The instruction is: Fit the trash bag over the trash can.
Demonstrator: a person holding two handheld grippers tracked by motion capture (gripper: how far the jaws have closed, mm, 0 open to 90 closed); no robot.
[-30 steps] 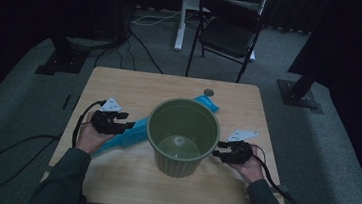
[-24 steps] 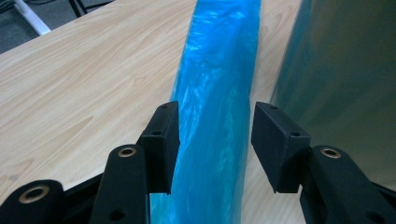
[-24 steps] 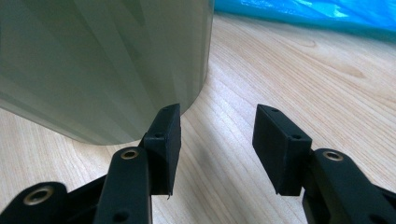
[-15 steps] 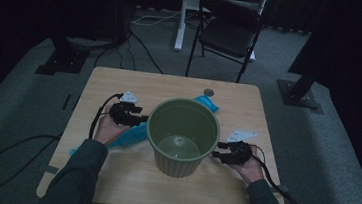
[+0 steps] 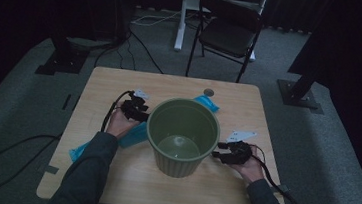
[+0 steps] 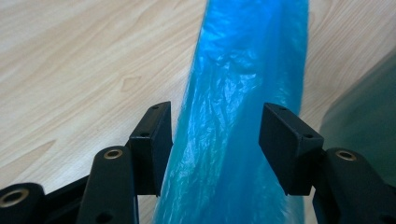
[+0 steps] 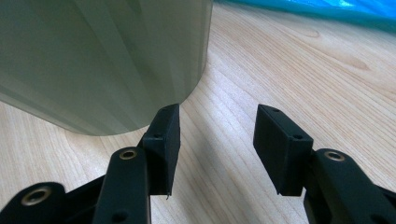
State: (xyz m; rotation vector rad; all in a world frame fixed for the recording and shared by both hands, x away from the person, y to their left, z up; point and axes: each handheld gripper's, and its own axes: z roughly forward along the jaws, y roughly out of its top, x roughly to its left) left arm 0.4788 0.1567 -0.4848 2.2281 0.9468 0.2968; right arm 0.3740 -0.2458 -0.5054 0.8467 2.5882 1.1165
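Landmark: green bin (image 5: 182, 135), upright near the middle of the table (image 5: 116, 78), mouth up, nothing visible inside but its pale floor.

Left claw (image 5: 140, 114): just left of the bin, up by its rim level in the high view. Jaws wide apart, and they have just been opening. In the left gripper view the blue plastic bag (image 6: 243, 121) runs straight up between the two pads (image 6: 152, 144); left pad sits right at the bag's edge, right pad has a visible gap to it. Not clamped, bag just lies between. Bin wall shows as a dark green edge at the right of that view.

Bag itself: long crumpled strip lying flat on the table. From the high view it passes out from the bin's left side toward the near-left table edge (image 5: 100, 142), and a second blue bit (image 5: 208, 102) sticks out past the bin's far side. Can't tell whether the two are one piece; the bin hides the join.

Right claw (image 5: 219, 153): just right of the bin's base, low on the table. Jaws apart, nothing between them but bare wood. In the right gripper view the left pad (image 7: 163, 140) is close to the bin wall (image 7: 102, 60), can't tell if touching.

Small round grey disc (image 5: 209, 92) on the table beyond the bin. Black folding chair (image 5: 228, 33) on the floor further past it.
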